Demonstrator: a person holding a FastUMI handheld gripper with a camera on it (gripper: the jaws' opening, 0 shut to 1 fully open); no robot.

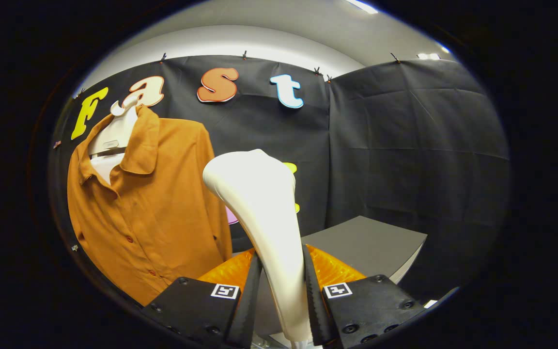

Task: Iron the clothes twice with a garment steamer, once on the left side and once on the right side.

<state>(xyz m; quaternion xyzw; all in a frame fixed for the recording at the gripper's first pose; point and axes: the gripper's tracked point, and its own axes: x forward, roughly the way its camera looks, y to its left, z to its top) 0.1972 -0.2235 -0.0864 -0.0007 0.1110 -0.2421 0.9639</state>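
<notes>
Between the jaws [281, 291] stands the steamer [259, 218], a smooth, glossy, cream-white tool. Its slim handle rises upright from the gap, then widens and bends over toward the shirt into a broad, rounded head well above the fingertips. No marks or buttons can be made out on the side that faces the camera. The jaws are set narrow and hold the steamer: both fingers [247, 300] press against the handle, one on each flank, with their ribbed inner faces touching it low down. Each finger carries a small square marker on its upper face.

Ahead of the jaws and to their left hangs the shirt [148, 208], a rust-orange garment with a collar and a row of small buttons down the front. It hangs on a white hanger [114, 135] whose hook sits above the collar; the collar lies open, and a little of the hanger's white body shows inside the neck. The cloth looks mostly flat, with soft folds running down the near sleeve. The steamer's head is near the shirt's sleeve edge but looks apart from it.

Beyond the jaws, to their right, lies a grey surface [376, 242], its corner pointing away. Dark cloth walls close the booth behind everything.
</notes>
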